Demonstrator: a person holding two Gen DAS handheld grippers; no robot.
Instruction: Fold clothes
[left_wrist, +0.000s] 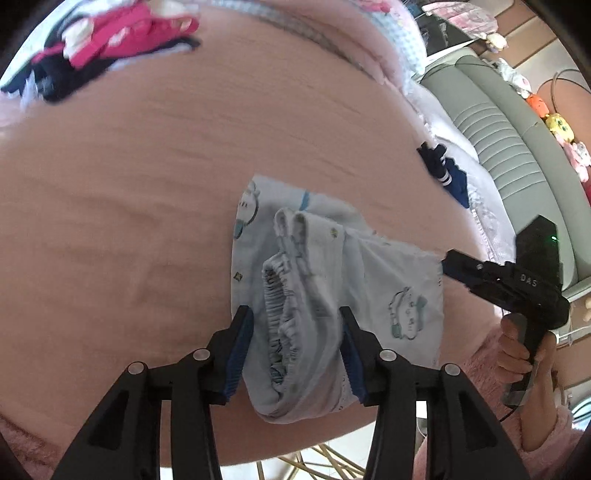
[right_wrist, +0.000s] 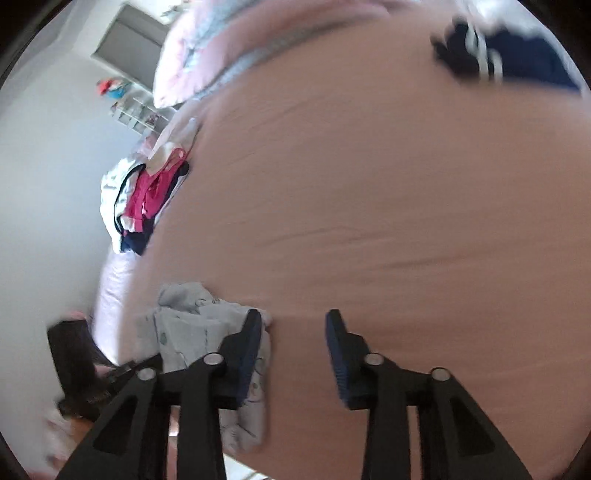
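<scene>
Close to the near edge of a pink sheet (left_wrist: 147, 184): pale blue garment (left_wrist: 332, 266), printed with small cartoon figures, partly folded and rumpled, its gathered elastic waistband (left_wrist: 280, 325) bunched up toward the left wrist camera.

Left gripper (left_wrist: 295, 347): released, jaws spread wide, one blue-padded finger on each side of the bunched waistband, cloth lying between them and not pinched.

Right gripper (left_wrist: 448, 264): seen from the left wrist view at the right edge of the garment, tip touching or just beside the hem; cannot tell which. Held by a hand (left_wrist: 517, 343) in a fluffy pink sleeve (left_wrist: 546, 435). From its own camera, right gripper (right_wrist: 295, 354) with jaws apart, bare sheet (right_wrist: 369, 203) between the fingers, pale blue garment (right_wrist: 192, 325) lying left of and partly behind the left finger. Blurred view.

Far left on the sheet: heap of clothes (left_wrist: 110, 33) in magenta, navy and white, well apart from the garment; same heap (right_wrist: 144, 192) at the left edge in the right wrist view.

Far right: navy item with white stripes (left_wrist: 443, 173), also blurred at upper right (right_wrist: 509, 59).

Beyond the right side of the bed: grey-green padded surface (left_wrist: 498, 147), with plush toys (left_wrist: 557, 125) along it.
</scene>
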